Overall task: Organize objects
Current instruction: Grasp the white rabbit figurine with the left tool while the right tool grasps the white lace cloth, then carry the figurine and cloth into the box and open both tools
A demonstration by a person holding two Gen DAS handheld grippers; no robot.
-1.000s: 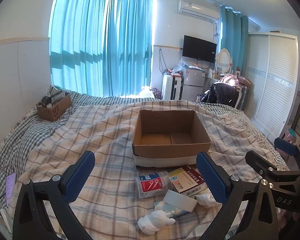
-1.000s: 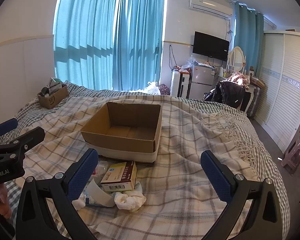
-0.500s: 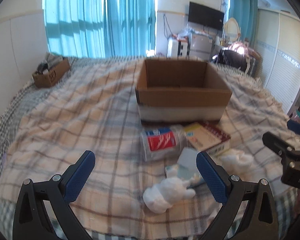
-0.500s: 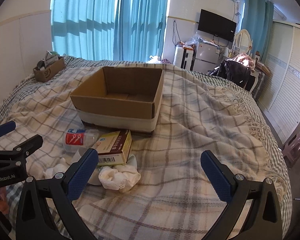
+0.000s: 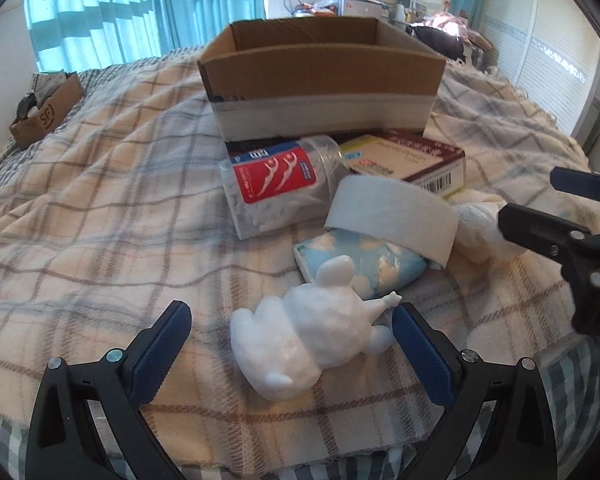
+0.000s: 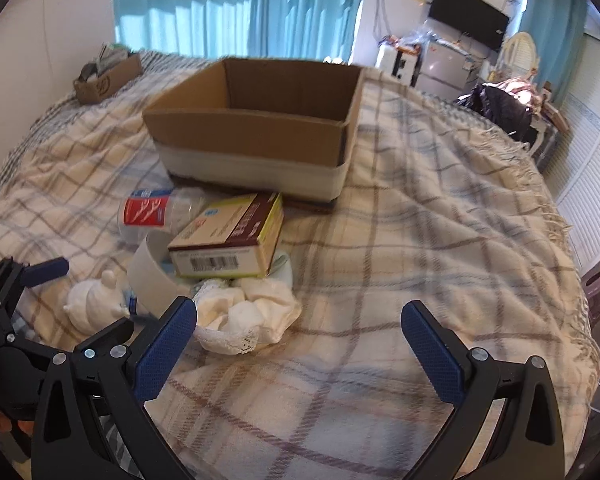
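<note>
An open cardboard box [image 5: 320, 68] stands on the plaid bed; it also shows in the right wrist view [image 6: 256, 128]. In front of it lie a clear floss-pick jar [image 5: 276, 188], a medicine box [image 5: 412, 158], a white paper band [image 5: 392, 216] over a blue packet [image 5: 376, 268], a white plush toy [image 5: 308, 344] and a crumpled white cloth [image 6: 248, 316]. My left gripper [image 5: 292, 344] is open, its fingers on either side of the plush toy. My right gripper [image 6: 300, 340] is open and empty, just right of the cloth.
A small cardboard box [image 5: 44, 112] of items sits at the bed's far left. The plaid blanket [image 6: 440, 220] stretches to the right. Curtains, a TV, a fridge and a wardrobe stand beyond the bed.
Both grippers have moved forward and down toward the pile. The left gripper's fingers now flank the white plush toy. Both stay open.
</note>
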